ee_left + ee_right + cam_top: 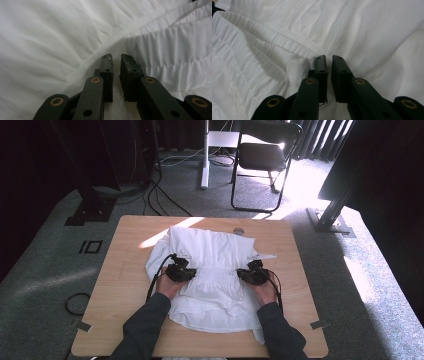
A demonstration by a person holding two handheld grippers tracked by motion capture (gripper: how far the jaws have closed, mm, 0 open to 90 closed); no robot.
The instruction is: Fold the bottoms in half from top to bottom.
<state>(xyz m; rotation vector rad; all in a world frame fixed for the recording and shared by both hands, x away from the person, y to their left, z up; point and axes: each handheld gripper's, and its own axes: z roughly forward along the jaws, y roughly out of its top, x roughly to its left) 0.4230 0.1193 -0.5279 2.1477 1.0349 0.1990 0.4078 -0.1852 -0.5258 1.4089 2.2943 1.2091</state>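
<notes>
A white garment (215, 252) lies spread and creased over the middle of the wooden table (125, 290). Its gathered elastic band (216, 276) runs between my two grippers. My left gripper (181, 271) rests on the cloth at the band's left end, and my right gripper (252, 272) at its right end. In the left gripper view the jaws (116, 58) stand almost together on the cloth (50, 45), with the ruched band (175, 50) to their right. In the right gripper view the jaws (328, 58) are also nearly together, with a small tuck of fabric (295, 66) beside them and the band (242, 50) to their left.
A small round object (238, 231) sits on the table just beyond the garment. A folding chair (265, 155) and a white post (204, 155) stand on the carpet behind the table. Cables (160, 195) trail over the floor at the left.
</notes>
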